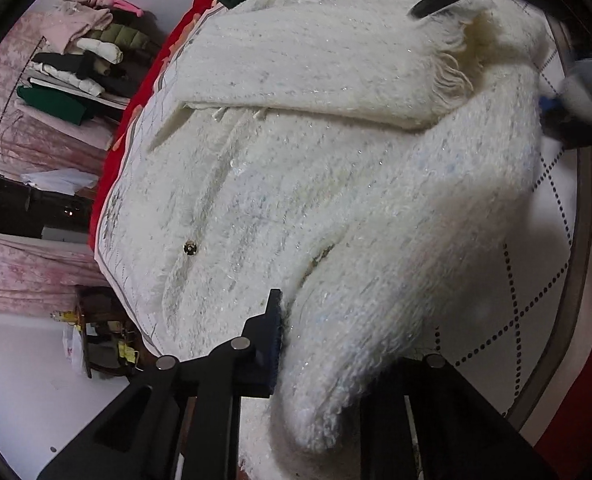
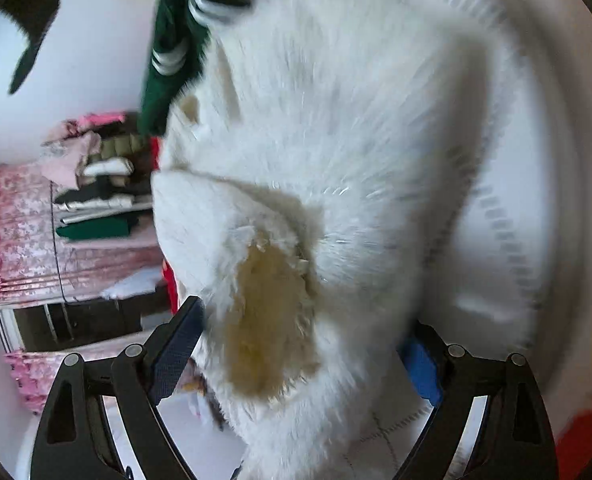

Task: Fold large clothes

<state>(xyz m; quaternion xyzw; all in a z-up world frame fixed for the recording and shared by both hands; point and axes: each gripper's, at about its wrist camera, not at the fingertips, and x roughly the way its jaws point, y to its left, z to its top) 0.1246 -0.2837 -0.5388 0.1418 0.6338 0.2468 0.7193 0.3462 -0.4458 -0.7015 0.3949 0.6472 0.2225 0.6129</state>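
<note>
A fuzzy white cardigan (image 1: 296,184) lies spread across a quilted white bedcover (image 1: 535,320), front side up, a small gold button (image 1: 190,248) showing on its chest. 1 sleeve (image 1: 307,88) is already laid flat across the body, a placement that suggests the fold is part done, with the second sleeve next.

That second sleeve (image 1: 375,300) runs toward the left gripper (image 1: 315,364), whose jaws are pinched nearly together on the cuff end; only 1 pad (image 1: 274,332) shows, the other being buried under the knit. Judging by that hold, the sleeve is being taken at its end so it can be carried over the body in 1 piece.

The right gripper (image 2: 303,356) stands with its jaws spread wide on either side of a thick fold of the cardigan (image 2: 335,140), near a yellowish patch (image 2: 268,320). Blur hides whether the pads press the fabric, but the wide stance looks like an approach, not a hold.

Beyond the bed's edge, a green garment (image 2: 168,60) lies at the cardigan's far end, and a stack of folded clothes (image 1: 80,64) sits on a pink-covered surface (image 1: 12,92), probably the finished pile.
</note>
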